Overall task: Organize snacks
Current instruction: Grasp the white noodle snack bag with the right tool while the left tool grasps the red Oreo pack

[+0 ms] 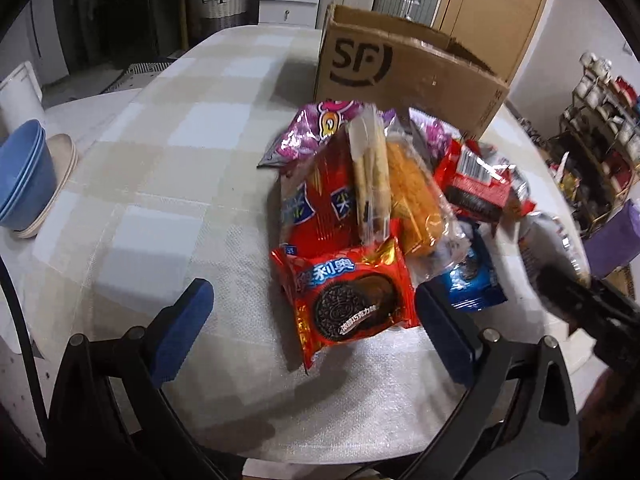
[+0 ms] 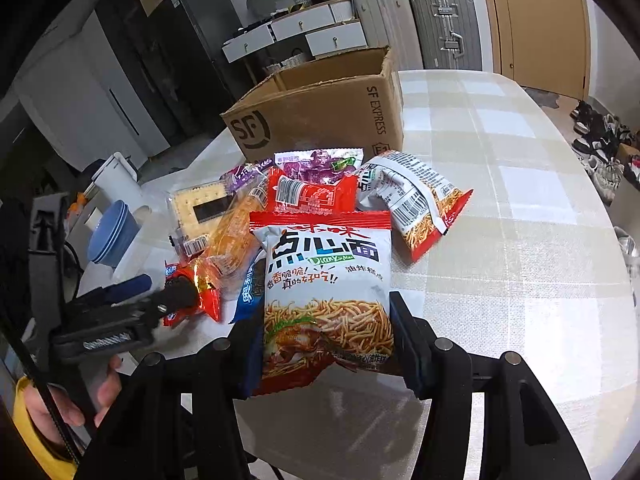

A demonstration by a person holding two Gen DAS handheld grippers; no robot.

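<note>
A pile of snack packs lies on the checked table in front of an open SF cardboard box [image 1: 400,72], which also shows in the right wrist view [image 2: 320,112]. My left gripper [image 1: 312,320] is open, its blue pads on either side of a red Oreo pack [image 1: 348,300] at the pile's near edge. My right gripper [image 2: 324,344] is shut on a white and red noodle snack bag [image 2: 326,292] and holds it just above the table. A second noodle bag [image 2: 416,200], a cracker pack [image 2: 196,208] and a blue Oreo pack [image 1: 472,280] lie in the pile.
Stacked blue bowls [image 1: 24,184] and beige plates [image 1: 64,168] stand at the table's left edge. A white appliance [image 2: 116,180] stands beyond them. Suitcases [image 2: 440,28] and drawers stand behind the box. Bare tablecloth [image 2: 520,220] lies right of the pile.
</note>
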